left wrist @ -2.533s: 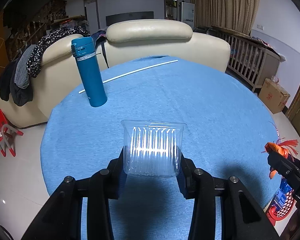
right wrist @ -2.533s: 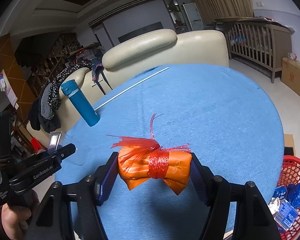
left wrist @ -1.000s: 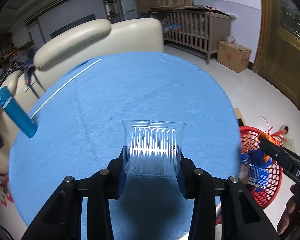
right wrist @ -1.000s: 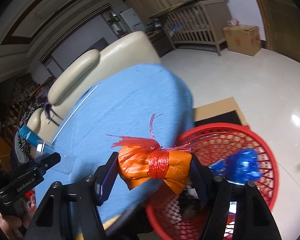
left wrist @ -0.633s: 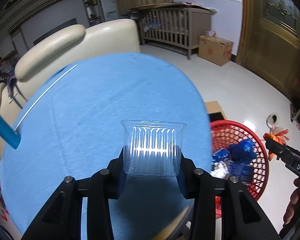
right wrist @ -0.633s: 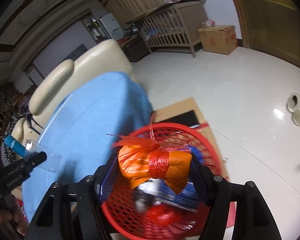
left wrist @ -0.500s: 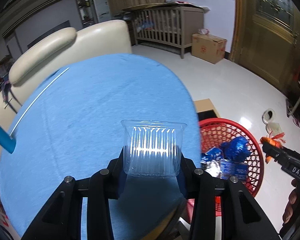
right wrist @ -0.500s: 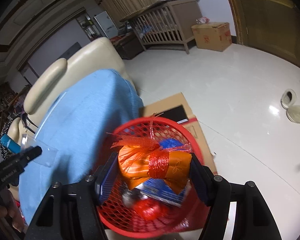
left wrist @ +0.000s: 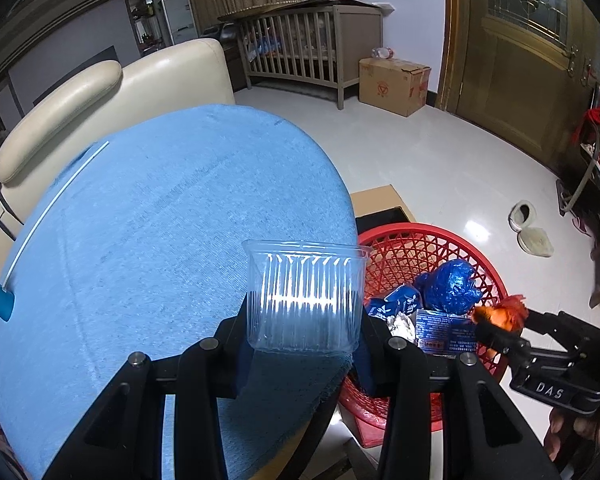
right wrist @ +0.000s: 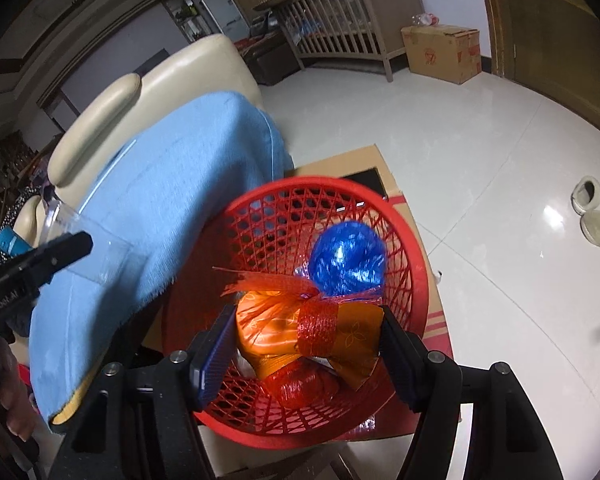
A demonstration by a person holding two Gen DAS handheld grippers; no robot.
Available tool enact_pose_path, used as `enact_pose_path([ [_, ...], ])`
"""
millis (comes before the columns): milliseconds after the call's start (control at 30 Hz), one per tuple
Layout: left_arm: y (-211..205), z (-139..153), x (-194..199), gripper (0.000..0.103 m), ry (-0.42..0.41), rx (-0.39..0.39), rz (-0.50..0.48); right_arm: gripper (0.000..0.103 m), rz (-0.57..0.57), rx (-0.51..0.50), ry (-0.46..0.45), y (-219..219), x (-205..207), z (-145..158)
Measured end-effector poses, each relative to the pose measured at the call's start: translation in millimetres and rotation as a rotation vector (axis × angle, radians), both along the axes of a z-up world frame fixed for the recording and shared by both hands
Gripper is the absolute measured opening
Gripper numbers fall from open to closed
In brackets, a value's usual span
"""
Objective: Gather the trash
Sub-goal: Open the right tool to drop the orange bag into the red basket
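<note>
The left gripper [left wrist: 304,344] is found clamped on a clear ribbed plastic cup [left wrist: 305,295], its pads pressed against the cup's two sides near the base and the jaws set fairly narrow. The cup is held upright, above the edge of the blue-covered round table [left wrist: 160,240] on the side nearest the red basket [left wrist: 420,240]. The right gripper [right wrist: 308,344] is found clamped on an orange wrapped bundle [right wrist: 284,332] bound by a red mesh band (frayed red netting projects from its upper left), the jaws standing wider than the left pair. The bundle is held directly above the basket's open mouth, clear of the contents, as far as can be judged. Inside the basket a crumpled blue foil ball [right wrist: 348,260], a red wrapped item [right wrist: 300,386] and printed blue packets [left wrist: 440,326] are observed. The basket is seated on a flattened cardboard sheet [right wrist: 360,164] on the white tiled floor, just beside the table. Compared with the frame a second ago, both grips are unchanged, but both views have been swung from the table toward the basket: the bundle, then held over the basket's near rim, is now centred over its mouth, and the basket has come closer to the cup in the left view.
</note>
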State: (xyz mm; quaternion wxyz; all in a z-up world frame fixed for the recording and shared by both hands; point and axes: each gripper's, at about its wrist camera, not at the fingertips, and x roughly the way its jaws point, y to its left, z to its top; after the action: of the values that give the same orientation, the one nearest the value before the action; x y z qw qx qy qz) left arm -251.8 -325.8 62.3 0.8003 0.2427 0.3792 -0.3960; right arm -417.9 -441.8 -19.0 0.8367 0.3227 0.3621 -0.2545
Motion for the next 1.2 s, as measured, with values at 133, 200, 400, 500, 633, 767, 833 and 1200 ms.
enact_pose_path([
  [133,-3.9,-3.9,-1.0,0.044,0.010,0.002,-0.007,0.070,0.013,0.011,0.023,3.5,2.3,-5.4],
  [200,-5.1,-5.0,-1.7,0.044,0.011,0.002,-0.010,0.070,0.022,0.013,0.030,6.8,3.7,-7.5],
  [400,-6.3,-7.3,0.2,0.044,0.025,0.001,-0.011,0.070,0.036,0.010,0.054,12.1,8.6,-10.7],
  [500,-5.8,-7.2,1.7,0.044,0.031,-0.002,-0.011,0.070,0.039,0.006,0.063,13.0,9.6,-10.1],
  [633,-5.4,-5.6,3.1,0.044,0.037,-0.011,-0.014,0.072,0.039,-0.005,0.080,14.0,11.2,-7.6],
  [767,-4.5,-3.7,3.5,0.044,0.040,-0.019,-0.017,0.072,0.035,-0.009,0.093,13.6,12.8,-6.4],
  [833,-3.9,-2.1,4.0,0.044,0.041,-0.024,-0.016,0.072,0.034,-0.008,0.100,13.9,13.7,-5.9],
  [1200,-2.4,3.2,6.5,0.044,0.043,-0.041,-0.015,0.074,0.006,0.013,0.135,9.6,13.5,-8.0],
])
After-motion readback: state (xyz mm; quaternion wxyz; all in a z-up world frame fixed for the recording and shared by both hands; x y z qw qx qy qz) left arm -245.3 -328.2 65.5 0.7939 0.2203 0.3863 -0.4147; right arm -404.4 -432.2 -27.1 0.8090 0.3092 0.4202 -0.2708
